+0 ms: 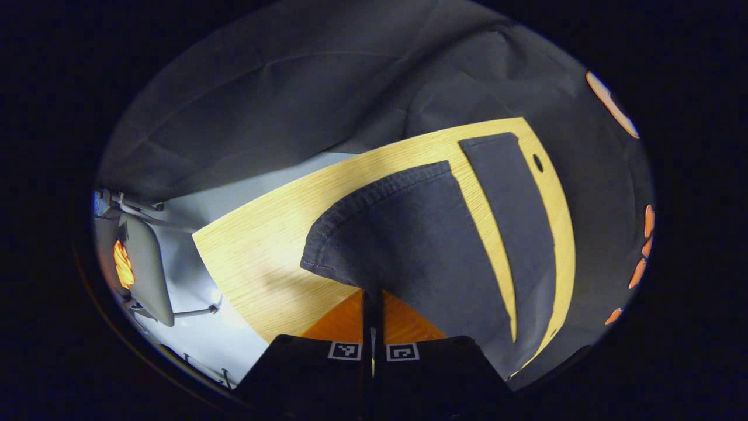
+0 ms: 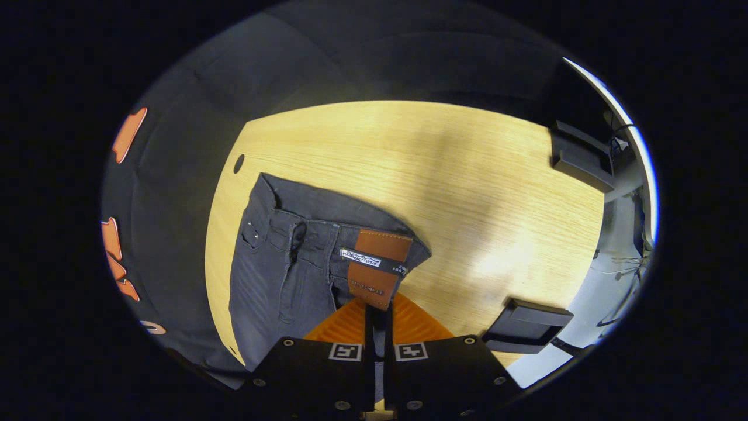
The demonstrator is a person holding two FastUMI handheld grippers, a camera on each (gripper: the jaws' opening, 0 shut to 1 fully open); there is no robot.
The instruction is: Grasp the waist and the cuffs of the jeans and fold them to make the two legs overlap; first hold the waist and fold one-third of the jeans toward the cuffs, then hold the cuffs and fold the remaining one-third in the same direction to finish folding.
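The table [image 1: 263, 245], a pale wood-grain top, is carrying the jeans [image 1: 432, 245] in both views, with the booth's dark cloth hanging behind it. In the left gripper view the jeans are lying with two dark legs stretching away across the table, a strip of bare wood showing between them, and the nearer leg's hemmed cuff [image 1: 374, 193] is curving up toward the left tool [image 1: 373, 304]. That tool is clenching the cuff's edge, its fingers pressed close together with the denim pinched between them. A grey chair [image 1: 146, 269] is standing on the floor beyond the table's left edge.

In the right gripper view the waist [image 2: 327, 234] of the jeans is facing up, the fly and a front pocket showing, and the waistband is folding over so that the brown leather patch [image 2: 377, 266] is hanging toward the right tool [image 2: 378, 318]. That tool is gripping the waistband just below the patch, fingers nearly meeting on the fabric. A small round hole [image 2: 238, 163] is sitting in the table near the jeans' far corner.
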